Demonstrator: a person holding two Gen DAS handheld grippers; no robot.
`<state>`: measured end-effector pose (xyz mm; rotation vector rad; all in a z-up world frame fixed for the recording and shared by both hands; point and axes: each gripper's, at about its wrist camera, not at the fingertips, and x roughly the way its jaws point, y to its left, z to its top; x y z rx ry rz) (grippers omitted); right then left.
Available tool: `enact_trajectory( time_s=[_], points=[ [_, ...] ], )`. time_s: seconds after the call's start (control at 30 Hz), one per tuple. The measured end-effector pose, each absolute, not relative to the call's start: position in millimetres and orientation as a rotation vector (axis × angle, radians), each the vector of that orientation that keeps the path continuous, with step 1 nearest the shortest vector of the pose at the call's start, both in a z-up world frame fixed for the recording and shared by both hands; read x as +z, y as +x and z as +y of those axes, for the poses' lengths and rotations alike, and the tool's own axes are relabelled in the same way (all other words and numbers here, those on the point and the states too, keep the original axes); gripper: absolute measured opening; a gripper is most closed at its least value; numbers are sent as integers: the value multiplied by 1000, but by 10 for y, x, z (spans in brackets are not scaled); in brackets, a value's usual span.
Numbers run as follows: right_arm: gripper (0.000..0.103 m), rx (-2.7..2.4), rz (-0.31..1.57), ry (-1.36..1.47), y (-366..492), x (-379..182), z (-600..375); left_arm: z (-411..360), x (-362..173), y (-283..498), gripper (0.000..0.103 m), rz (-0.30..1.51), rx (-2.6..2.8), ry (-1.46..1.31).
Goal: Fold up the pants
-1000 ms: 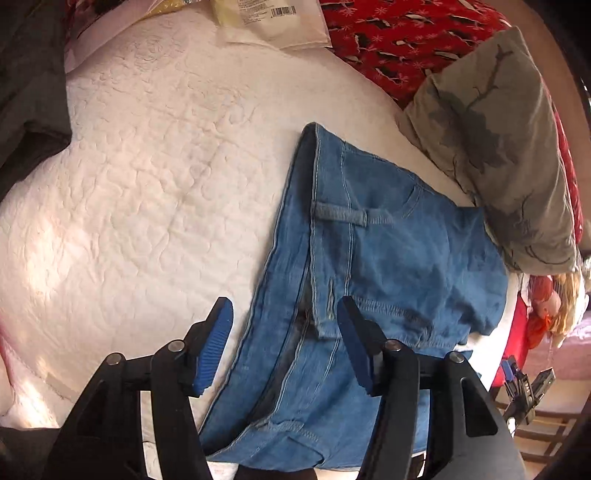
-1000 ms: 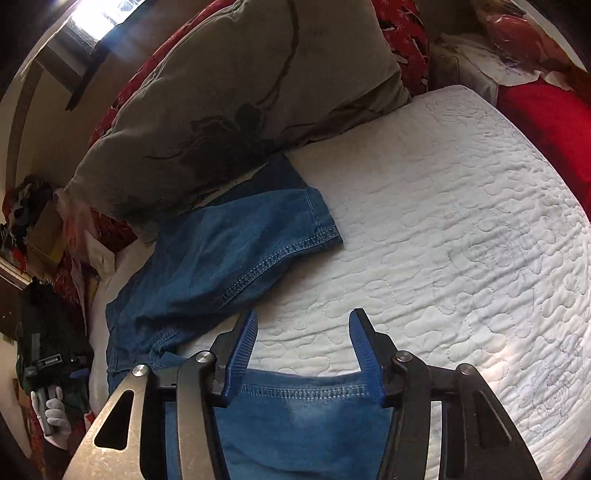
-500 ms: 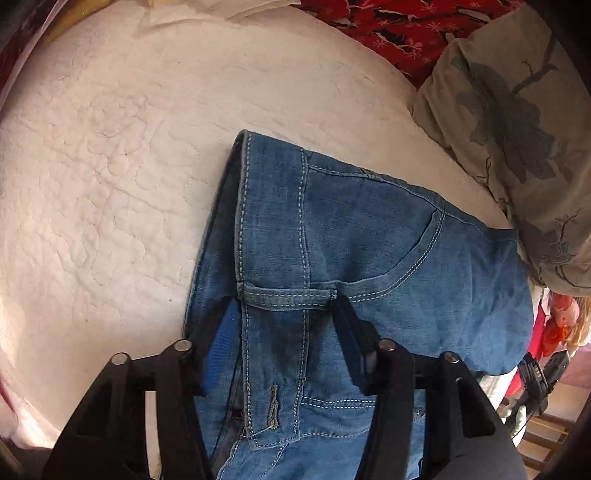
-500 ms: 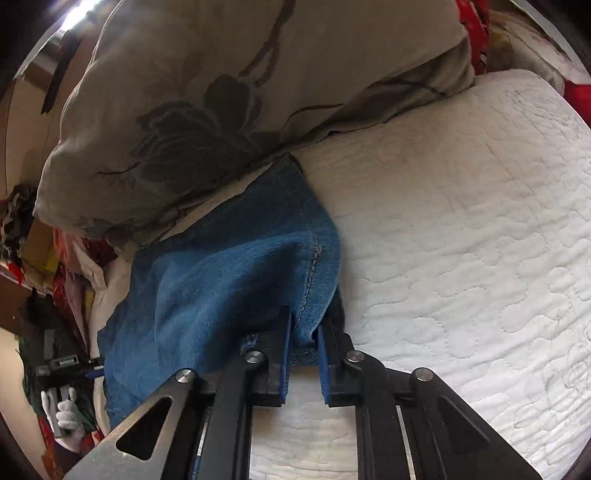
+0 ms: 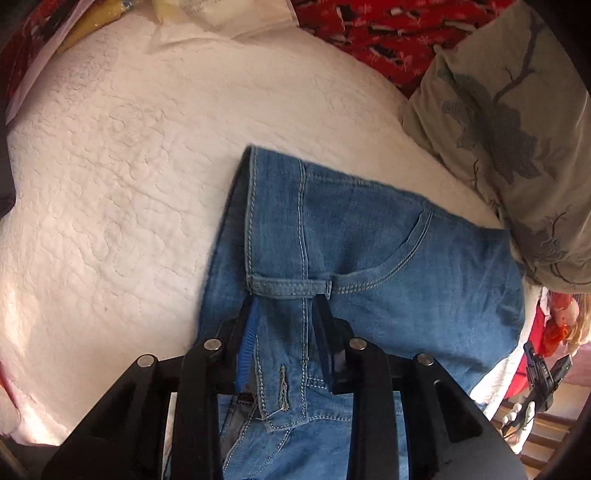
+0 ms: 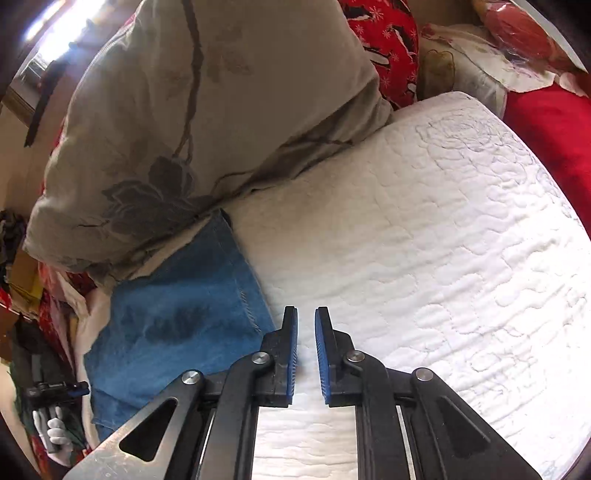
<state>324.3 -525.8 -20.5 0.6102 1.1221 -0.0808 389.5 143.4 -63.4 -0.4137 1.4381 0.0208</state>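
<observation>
Right now the blue jeans (image 5: pixel 388 258) lie folded on the white quilted bed cover (image 5: pixel 122 177), toward its edge, with the waistband, a belt loop and a curved front pocket facing up. In the left wrist view the left gripper (image 5: pixel 284 310) points steeply down onto the waistband just below the belt loop; its jaws are closing, and the strip of denim with the double seam runs between them, the blue pads right against the fabric on both sides, so they appear to be pinching it.

From the right wrist view the jeans (image 6: pixel 177 317) show as a blue fold whose far corner is tucked under a large beige pillow with a grey flower print (image 6: pixel 207 122). That pillow overlaps the fabric's far edge and crowds the denim on that side. The right gripper (image 6: pixel 306 325) hangs over bare bed cover (image 6: pixel 443 258) just beside the stitched hem of the jeans; its jaws are opening, parted a little, with nothing between them.

Red patterned bedding (image 5: pixel 388 33) lies beyond the pillow, and a pale plastic packet (image 5: pixel 221 14) sits at the far edge of the bed. Past the bed's edge stand cluttered, dim things that I cannot make out.
</observation>
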Motion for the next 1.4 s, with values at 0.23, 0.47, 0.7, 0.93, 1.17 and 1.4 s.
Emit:
enact_trajectory(
  time_s=[0.23, 0.47, 0.7, 0.93, 1.17, 1.4],
  points=[
    [67, 9, 1086, 505, 4130, -172, -4710, 1793, -677, 4154, 49, 1428, 50, -603],
    [67, -16, 1137, 422, 4594, -448, -4426, 1664, -934, 4354, 49, 1466, 50, -593],
    [0, 43, 1150, 136, 4699, -518, -4064, 1550, -877, 4381, 47, 1408, 148, -528],
    [10, 13, 1126, 356, 4616, -602, -4559, 1663, -905, 4401, 47, 1411, 190, -498],
    [48, 91, 1156, 369, 4529, -725, -4325, 1761, -944, 4208, 56, 1442, 86, -617],
    [6, -4, 1048, 180, 4474, -356, -4261, 1490, -668, 4227, 31, 1375, 174, -395]
  ],
)
